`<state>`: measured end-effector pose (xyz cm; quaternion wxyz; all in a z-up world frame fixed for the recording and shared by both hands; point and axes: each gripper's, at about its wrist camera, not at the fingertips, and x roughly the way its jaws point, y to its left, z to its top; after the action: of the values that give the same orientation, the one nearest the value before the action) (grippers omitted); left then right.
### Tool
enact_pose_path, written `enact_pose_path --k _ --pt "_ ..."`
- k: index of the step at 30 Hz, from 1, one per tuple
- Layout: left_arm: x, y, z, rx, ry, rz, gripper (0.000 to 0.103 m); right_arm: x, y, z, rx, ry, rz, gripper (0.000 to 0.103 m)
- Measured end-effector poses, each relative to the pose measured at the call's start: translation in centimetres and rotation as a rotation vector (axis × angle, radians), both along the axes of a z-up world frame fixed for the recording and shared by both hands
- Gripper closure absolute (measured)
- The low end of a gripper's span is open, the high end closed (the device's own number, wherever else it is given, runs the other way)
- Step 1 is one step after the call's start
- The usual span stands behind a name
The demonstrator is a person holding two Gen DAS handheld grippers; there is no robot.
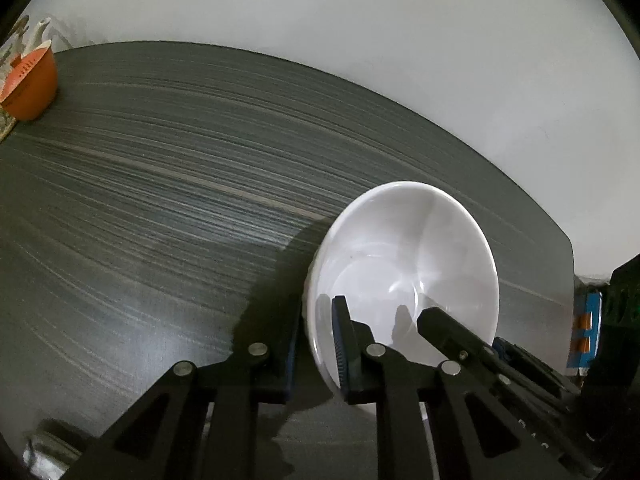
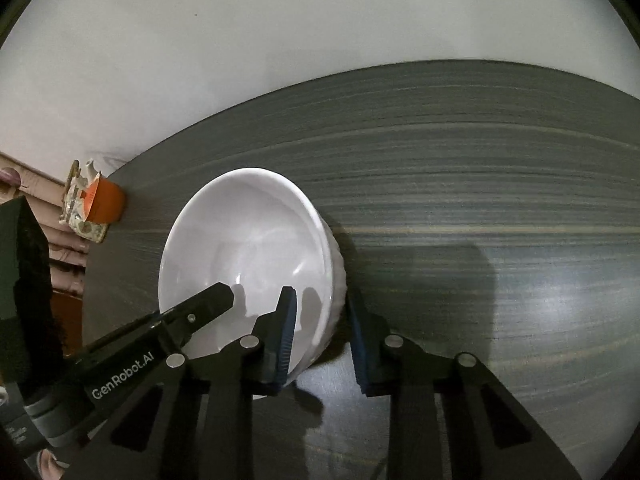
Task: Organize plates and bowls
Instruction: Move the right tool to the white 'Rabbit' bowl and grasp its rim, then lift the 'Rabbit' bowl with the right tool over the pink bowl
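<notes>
A white bowl (image 1: 404, 256) sits on a dark wood-grain table (image 1: 160, 184). In the left wrist view my left gripper (image 1: 316, 340) straddles the bowl's left rim, one finger inside and one outside, with a gap at the rim. In the right wrist view my right gripper (image 2: 324, 340) straddles the right rim of the same bowl (image 2: 248, 240), also with a gap. Each view shows the other gripper's finger reaching into the bowl. The bowl is empty.
An orange bowl (image 1: 32, 84) stands with patterned dishes at the table's far left corner; it also shows in the right wrist view (image 2: 104, 202). A white wall lies behind the table. A blue and orange object (image 1: 586, 328) sits beyond the table's right edge.
</notes>
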<state>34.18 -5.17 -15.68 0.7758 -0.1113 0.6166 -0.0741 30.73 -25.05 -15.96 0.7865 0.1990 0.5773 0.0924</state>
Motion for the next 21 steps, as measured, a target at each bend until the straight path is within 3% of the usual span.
enact_pose_path --k 11,21 --pt "-4.1 -2.2 4.3 0.030 -0.044 -0.048 0.088 -3.9 -0.7 4.9 -0.010 -0.056 -0.010 0.079" --pt "-10.7 -3.6 8.3 0.025 -0.080 -0.061 0.088 -9.4 -0.1 9.6 -0.029 -0.103 -0.012 0.079"
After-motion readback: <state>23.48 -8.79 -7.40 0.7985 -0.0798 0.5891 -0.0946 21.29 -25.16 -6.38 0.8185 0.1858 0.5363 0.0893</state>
